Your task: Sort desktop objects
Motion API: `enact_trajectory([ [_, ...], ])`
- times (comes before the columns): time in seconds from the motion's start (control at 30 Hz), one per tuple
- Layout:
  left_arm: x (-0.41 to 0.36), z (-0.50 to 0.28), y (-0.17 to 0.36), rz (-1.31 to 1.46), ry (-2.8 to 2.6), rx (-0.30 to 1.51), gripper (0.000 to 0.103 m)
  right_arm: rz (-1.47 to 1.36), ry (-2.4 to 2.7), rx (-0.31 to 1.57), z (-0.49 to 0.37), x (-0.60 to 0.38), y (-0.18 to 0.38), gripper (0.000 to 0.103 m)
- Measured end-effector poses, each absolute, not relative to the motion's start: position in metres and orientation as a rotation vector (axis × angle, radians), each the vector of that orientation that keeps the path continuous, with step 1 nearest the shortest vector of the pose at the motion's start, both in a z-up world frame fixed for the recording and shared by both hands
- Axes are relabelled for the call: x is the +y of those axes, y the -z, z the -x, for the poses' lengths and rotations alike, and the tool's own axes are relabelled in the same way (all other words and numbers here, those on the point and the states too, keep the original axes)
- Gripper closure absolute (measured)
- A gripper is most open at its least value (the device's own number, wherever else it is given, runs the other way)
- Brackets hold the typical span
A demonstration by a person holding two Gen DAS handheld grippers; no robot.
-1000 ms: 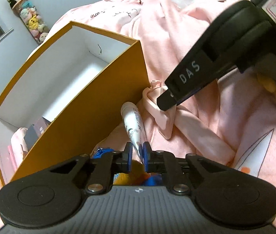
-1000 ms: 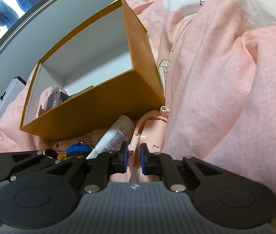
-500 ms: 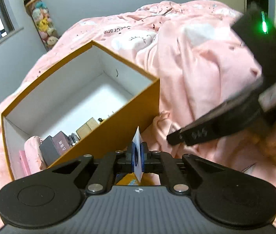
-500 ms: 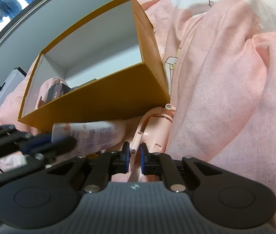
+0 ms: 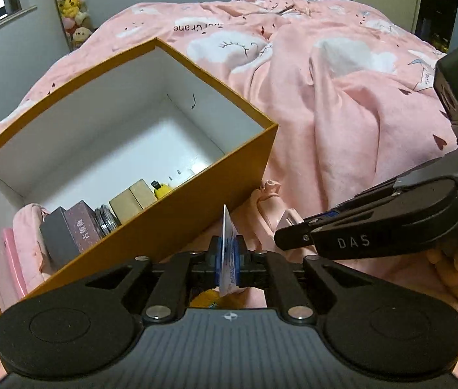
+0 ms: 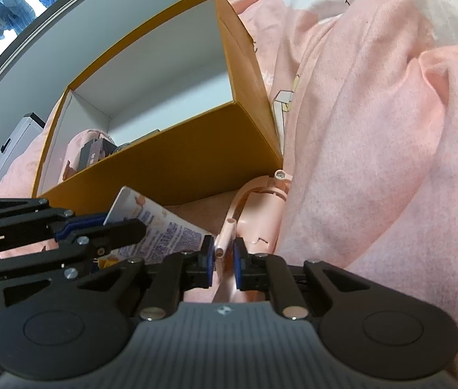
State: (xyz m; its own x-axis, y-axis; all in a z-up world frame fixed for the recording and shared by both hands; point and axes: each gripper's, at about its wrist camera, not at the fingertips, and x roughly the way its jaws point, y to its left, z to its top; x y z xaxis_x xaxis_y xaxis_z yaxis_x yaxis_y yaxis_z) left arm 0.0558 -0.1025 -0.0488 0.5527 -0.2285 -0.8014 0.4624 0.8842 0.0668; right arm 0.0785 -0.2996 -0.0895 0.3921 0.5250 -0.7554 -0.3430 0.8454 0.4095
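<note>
My left gripper [image 5: 228, 253] is shut on a white printed tube [image 5: 227, 243], held edge-on above the bed just in front of the orange box [image 5: 180, 220]. The tube also shows in the right wrist view [image 6: 160, 227], pinched by the left gripper [image 6: 99, 227]. My right gripper [image 6: 223, 257] is shut on a thin arm of a pink plastic hanger-like piece [image 6: 258, 207] that lies on the blanket by the box's near right corner. The right gripper also shows in the left wrist view [image 5: 280, 236].
The box [image 6: 170, 168] is open, white inside, and holds small boxes [image 5: 79, 230], a glass jar [image 5: 105, 222] and pink items at its near left end. A yellow and blue item [image 5: 207, 298] lies under the left gripper. A rumpled pink blanket [image 5: 342, 113] surrounds everything.
My left gripper closed on the tube and lifted it off the blanket, rising and tilting up toward the box. My right gripper stayed closed on the pink piece, barely moving.
</note>
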Motion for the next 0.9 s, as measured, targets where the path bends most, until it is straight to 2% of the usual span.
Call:
enact_trajectory([
  [0.4,-0.098,-0.057,0.05,-0.217,0.402,0.894,0.093,-0.171,-0.552,1.038,-0.072,-0.294,0.089,0.092],
  [0.9,-0.087,-0.045,0.014,-0.187,0.416,0.868,0.093,-0.205,-0.464,0.921,-0.032,-0.313,0.034,0.093],
])
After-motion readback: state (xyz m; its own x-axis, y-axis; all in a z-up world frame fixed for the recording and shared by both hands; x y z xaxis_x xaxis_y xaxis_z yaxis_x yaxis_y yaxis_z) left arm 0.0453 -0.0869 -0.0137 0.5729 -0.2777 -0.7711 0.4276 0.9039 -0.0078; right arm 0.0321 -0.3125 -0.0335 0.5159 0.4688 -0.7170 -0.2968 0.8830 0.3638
